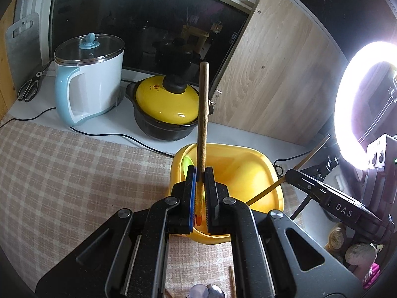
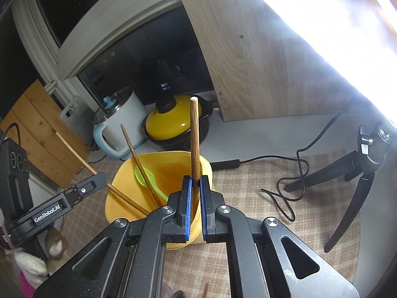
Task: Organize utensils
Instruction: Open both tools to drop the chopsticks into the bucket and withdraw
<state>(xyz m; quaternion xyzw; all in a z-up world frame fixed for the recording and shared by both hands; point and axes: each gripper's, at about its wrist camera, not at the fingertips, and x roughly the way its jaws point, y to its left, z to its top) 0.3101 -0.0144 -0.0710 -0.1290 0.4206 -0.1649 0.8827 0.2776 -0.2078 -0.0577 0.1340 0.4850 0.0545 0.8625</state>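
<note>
Checked beige cloth (image 1: 62,173) covers the near part of the counter, and beyond it we see a bare white surface (image 1: 104,121) running to a dark window. A pale wood panel (image 1: 268,74) leans at the far right. On the white surface stand a white and blue electric pot (image 1: 91,79) to the left and, just right of it, a black casserole with a yellow lid (image 1: 168,109).

Nearer us, on the cloth, sits the yellow utensil tub (image 2: 119,193), the place where the utensils are being gathered. Inside it already lie a green spoon (image 2: 146,178) and one brown chopstick (image 2: 139,166) leaning against the rim.

We hold a tool in each hand, both poised over the tub. Our left gripper (image 1: 200,173) is clamped on a wooden chopstick (image 1: 203,114) that stands nearly upright, its lower end hidden between the pads. Our right gripper (image 2: 195,181) is likewise closed around another wooden stick (image 2: 194,139), also upright above the tub's right side.

We judge the job partly done: two pieces are in, two more are held and not yet released. At the very near edge, a thin stick (image 1: 232,280) and what may be spoon bowls (image 1: 208,291) wait on the cloth, though they are too cut off to name surely.
</note>
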